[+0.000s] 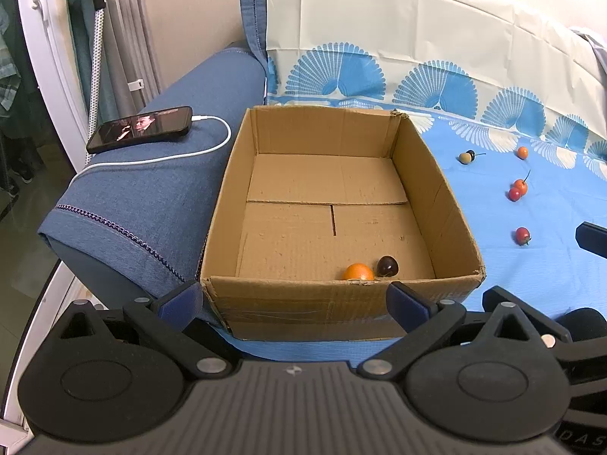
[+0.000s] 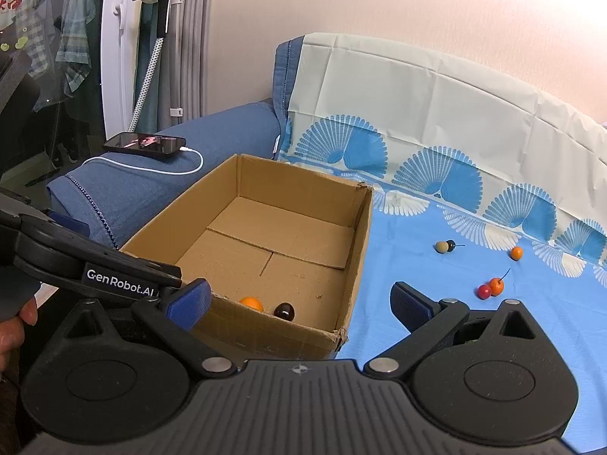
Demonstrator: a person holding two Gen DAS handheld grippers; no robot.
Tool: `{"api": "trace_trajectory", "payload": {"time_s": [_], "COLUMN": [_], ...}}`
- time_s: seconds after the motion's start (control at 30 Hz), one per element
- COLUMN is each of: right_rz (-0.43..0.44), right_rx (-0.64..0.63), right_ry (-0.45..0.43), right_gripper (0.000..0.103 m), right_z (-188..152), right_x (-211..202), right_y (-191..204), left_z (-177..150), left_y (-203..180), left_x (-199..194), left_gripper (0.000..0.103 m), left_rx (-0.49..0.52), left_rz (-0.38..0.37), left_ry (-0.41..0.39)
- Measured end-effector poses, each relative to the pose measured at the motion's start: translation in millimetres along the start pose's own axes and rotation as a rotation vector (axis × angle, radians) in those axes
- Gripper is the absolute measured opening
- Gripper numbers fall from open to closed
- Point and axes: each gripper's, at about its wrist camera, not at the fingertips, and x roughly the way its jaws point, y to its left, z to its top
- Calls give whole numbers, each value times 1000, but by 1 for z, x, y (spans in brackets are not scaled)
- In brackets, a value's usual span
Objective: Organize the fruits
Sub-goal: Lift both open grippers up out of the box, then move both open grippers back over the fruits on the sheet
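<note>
An open cardboard box (image 1: 451, 204) (image 2: 360, 235) stands on the blue cloth. Inside, against its near wall, lie an orange fruit (image 1: 357, 271) (image 2: 252, 303) and a dark cherry (image 1: 387, 265) (image 2: 284, 311). Right of the box, small fruits lie loose on the cloth: a beige and a black one together (image 1: 466, 157) (image 2: 445, 246), a lone orange one (image 1: 522, 152) (image 2: 516, 253), a red-and-orange pair (image 1: 517, 189) (image 2: 490, 288), and a red one (image 1: 522, 236). My left gripper (image 1: 294, 299) hangs open just before the box's near wall, holding nothing. My right gripper (image 2: 299, 303) is open too, over the box's near right corner.
A phone (image 1: 140, 129) (image 2: 146, 143) on a white charging cable (image 1: 212, 144) rests on the blue sofa arm left of the box. The sofa back (image 1: 379, 30), draped in a patterned cloth, rises behind. A hand (image 2: 15, 326) shows at the right wrist view's left edge.
</note>
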Motion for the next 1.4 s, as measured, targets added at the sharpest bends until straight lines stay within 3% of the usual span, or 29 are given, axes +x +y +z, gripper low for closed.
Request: {"api": "trace_trajectory", "payload": {"time_s": [1.07,1.4], "right_rz": [21,-39], "right_rx": [59,135], "right_ry": [53,46], "right_gripper": [100,100], "right_z": [-8,-12], "right_x": [22,31], "right_y": [-9,-46], "left_z": [3,24], "left_y": [-6,-28], "left_x": [21,31], "left_gripper": [103,103], "left_rx": [24,61], "left_rz": [6,-9], "left_ry": [64,68]}}
